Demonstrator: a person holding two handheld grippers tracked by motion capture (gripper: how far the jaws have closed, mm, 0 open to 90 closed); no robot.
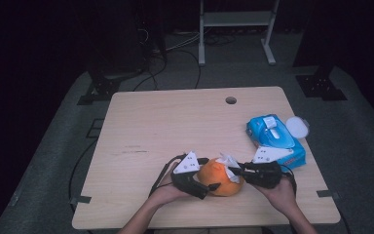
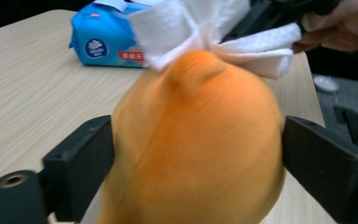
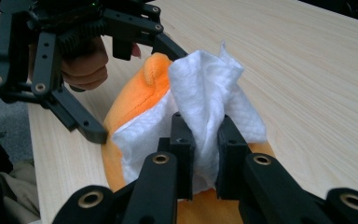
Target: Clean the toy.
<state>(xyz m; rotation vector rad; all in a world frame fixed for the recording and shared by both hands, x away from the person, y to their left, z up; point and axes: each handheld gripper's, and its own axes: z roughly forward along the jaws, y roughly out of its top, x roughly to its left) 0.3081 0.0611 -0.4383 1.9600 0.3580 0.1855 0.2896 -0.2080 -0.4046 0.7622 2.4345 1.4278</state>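
An orange plush toy (image 1: 218, 181) lies near the table's front edge. My left gripper (image 1: 209, 173) has its jaws set wide around the toy, and both pads press its sides (image 2: 196, 154). A crumpled white wipe (image 1: 229, 162) lies over the toy's top. My right gripper (image 1: 234, 170) comes in from the right and is shut on that wipe (image 3: 209, 88), pinching a fold between its two fingertips (image 3: 204, 135). In the right gripper view the left gripper (image 3: 137, 93) straddles the orange toy (image 3: 142, 100) from the far side. The wipe (image 2: 200, 28) hangs off the toy's upper end in the left gripper view.
A blue pack of wet wipes (image 1: 275, 139) lies right of the hands with its flap open, and a round white lid (image 1: 297, 126) sits beside it at the table's (image 1: 175, 122) right edge. A cable hole (image 1: 231, 100) is near the far edge.
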